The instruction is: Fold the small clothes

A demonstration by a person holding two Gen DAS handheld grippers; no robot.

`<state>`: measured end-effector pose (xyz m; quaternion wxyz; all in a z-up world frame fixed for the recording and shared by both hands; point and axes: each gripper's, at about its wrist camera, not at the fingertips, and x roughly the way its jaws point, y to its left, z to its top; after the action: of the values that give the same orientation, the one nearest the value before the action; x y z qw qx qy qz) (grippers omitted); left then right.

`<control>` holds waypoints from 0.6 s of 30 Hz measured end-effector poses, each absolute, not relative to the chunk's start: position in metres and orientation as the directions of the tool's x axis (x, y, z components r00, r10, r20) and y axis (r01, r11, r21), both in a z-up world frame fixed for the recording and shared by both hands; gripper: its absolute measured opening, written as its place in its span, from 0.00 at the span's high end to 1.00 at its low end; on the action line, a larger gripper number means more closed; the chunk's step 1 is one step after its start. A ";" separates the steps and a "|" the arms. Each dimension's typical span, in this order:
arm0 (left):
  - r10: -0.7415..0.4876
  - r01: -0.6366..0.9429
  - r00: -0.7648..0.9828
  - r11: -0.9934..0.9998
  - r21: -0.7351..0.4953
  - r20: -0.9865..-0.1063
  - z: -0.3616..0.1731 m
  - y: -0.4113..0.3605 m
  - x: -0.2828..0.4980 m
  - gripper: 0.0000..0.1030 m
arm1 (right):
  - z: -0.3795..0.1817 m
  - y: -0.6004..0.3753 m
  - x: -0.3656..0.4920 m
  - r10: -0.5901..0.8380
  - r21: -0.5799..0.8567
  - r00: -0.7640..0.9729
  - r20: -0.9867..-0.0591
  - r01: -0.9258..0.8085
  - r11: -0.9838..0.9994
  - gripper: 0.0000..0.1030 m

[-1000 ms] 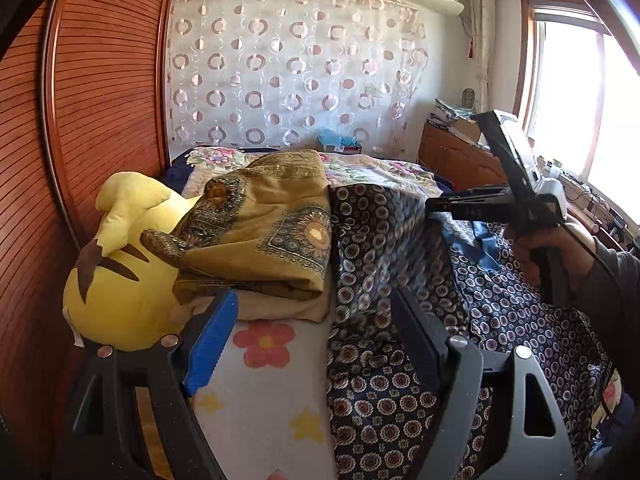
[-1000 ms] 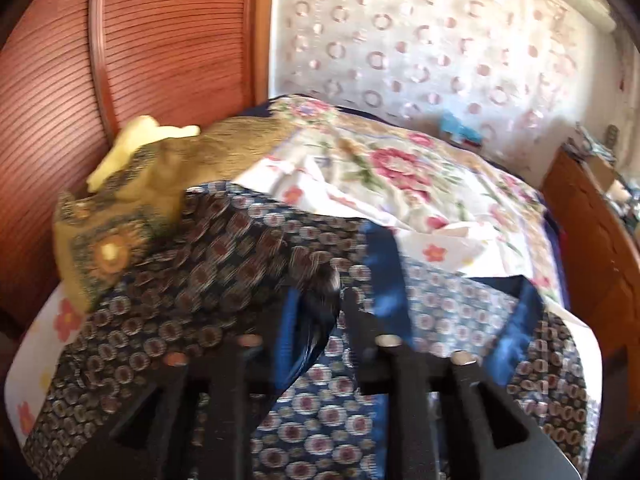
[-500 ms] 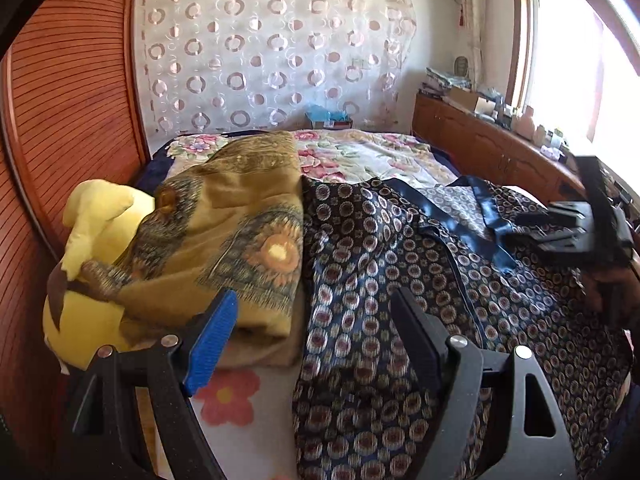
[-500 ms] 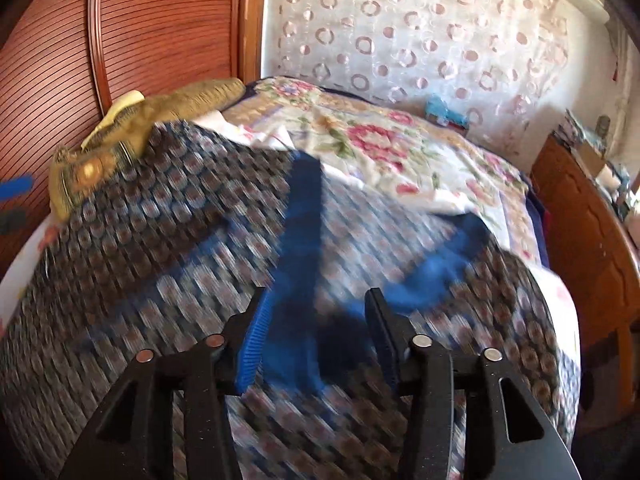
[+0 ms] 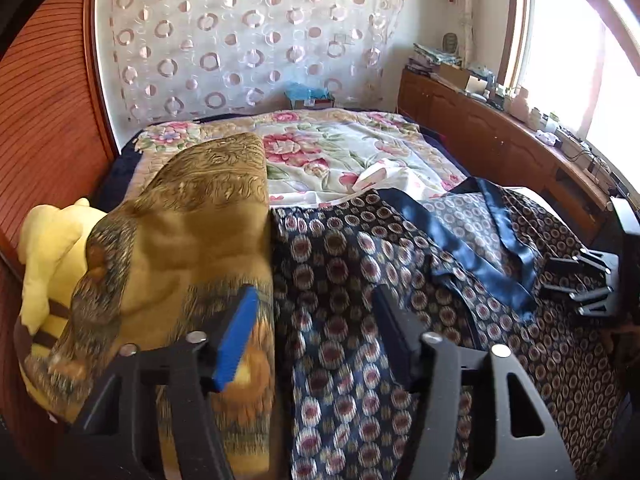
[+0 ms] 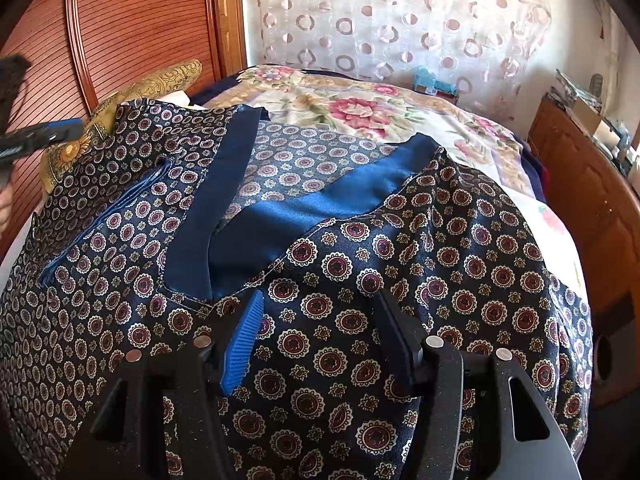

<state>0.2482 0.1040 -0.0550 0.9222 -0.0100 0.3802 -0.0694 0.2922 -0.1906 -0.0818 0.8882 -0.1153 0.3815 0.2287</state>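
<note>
Bedroom with a floral bed (image 5: 344, 152), patterned navy top (image 6: 360, 280) lies spread flat near both grippers, left gripper (image 5: 312, 332) and right gripper (image 6: 320, 332) fingers spread, gripping nothing, so folding looks barely started

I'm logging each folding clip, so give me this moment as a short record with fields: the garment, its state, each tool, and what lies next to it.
garment: navy patterned top with plain blue collar band
state: spread flat on the bed, front up, not yet folded
left tool: open, holding nothing, above the garment's left edge
right tool: open, holding nothing, above the garment's front
beside garment: mustard patterned cloth at its left edge, draped over a yellow plush toy
</note>
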 end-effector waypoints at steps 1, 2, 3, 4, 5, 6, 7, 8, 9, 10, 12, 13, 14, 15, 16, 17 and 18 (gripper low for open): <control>-0.135 0.119 0.699 0.990 -0.072 -0.702 -0.056 0.105 0.254 0.50 | -0.082 -0.190 0.292 0.317 -0.033 0.605 -0.731 -0.495 0.868 0.41; -0.135 0.119 0.694 0.990 -0.072 -0.707 -0.056 0.105 0.260 0.54 | -0.083 -0.190 0.293 0.317 -0.035 0.604 -0.731 -0.496 0.867 0.40; -0.134 0.118 0.684 0.990 -0.072 -0.717 -0.058 0.106 0.268 0.55 | -0.084 -0.191 0.293 0.320 -0.032 0.602 -0.732 -0.499 0.866 0.39; -0.134 0.118 0.679 0.990 -0.073 -0.722 -0.059 0.107 0.274 0.57 | -0.084 -0.192 0.293 0.324 -0.028 0.599 -0.733 -0.502 0.865 0.37; -0.135 0.121 0.672 0.990 -0.072 -0.728 -0.061 0.107 0.280 0.57 | -0.085 -0.191 0.293 0.326 -0.027 0.596 -0.734 -0.505 0.863 0.36; -0.137 0.126 0.667 0.990 -0.070 -0.732 -0.062 0.105 0.285 0.57 | -0.082 -0.185 0.295 0.326 -0.027 0.593 -0.736 -0.507 0.861 0.35; -0.139 0.131 0.664 0.989 -0.068 -0.735 -0.063 0.103 0.288 0.57 | -0.083 -0.186 0.294 0.326 -0.029 0.593 -0.736 -0.509 0.860 0.34; -0.137 0.136 0.661 0.989 -0.062 -0.738 -0.064 0.101 0.291 0.58 | -0.082 -0.182 0.297 0.325 -0.030 0.592 -0.737 -0.510 0.860 0.34; -0.131 0.139 0.657 0.989 -0.051 -0.742 -0.065 0.098 0.294 0.59 | -0.083 -0.183 0.296 0.325 -0.030 0.592 -0.738 -0.511 0.859 0.34; -0.124 0.141 0.656 0.989 -0.040 -0.745 -0.065 0.097 0.296 0.67 | -0.083 -0.183 0.296 0.327 -0.029 0.590 -0.738 -0.512 0.859 0.33; -0.092 0.143 0.650 0.990 0.002 -0.755 -0.066 0.093 0.300 0.87 | -0.082 -0.184 0.295 0.328 -0.028 0.589 -0.739 -0.513 0.858 0.33; -0.077 0.142 0.652 0.990 0.023 -0.754 -0.065 0.091 0.300 0.95 | -0.081 -0.185 0.294 0.328 -0.028 0.589 -0.739 -0.514 0.858 0.32; -0.055 0.136 0.667 0.990 0.048 -0.743 -0.061 0.091 0.298 0.97 | -0.081 -0.185 0.294 0.328 -0.029 0.588 -0.739 -0.514 0.857 0.32; -0.039 0.126 0.678 0.990 0.063 -0.734 -0.057 0.093 0.298 0.97 | -0.081 -0.185 0.294 0.328 -0.028 0.588 -0.739 -0.514 0.857 0.32; -0.022 0.109 0.693 0.991 0.075 -0.720 -0.049 0.097 0.297 0.98 | -0.080 -0.184 0.296 0.329 -0.027 0.586 -0.740 -0.515 0.857 0.31; -0.008 0.091 0.707 0.993 0.079 -0.707 -0.041 0.102 0.296 0.98 | -0.081 -0.183 0.296 0.329 -0.028 0.586 -0.740 -0.515 0.857 0.31; 0.002 0.077 0.715 0.994 0.082 -0.699 -0.035 0.107 0.297 0.98 | -0.081 -0.183 0.295 0.328 -0.029 0.586 -0.741 -0.516 0.856 0.31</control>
<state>0.2970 0.1075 -0.0353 0.9247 0.0523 0.3767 -0.0202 0.2951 -0.1829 -0.0810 0.8823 -0.1212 0.3868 0.2392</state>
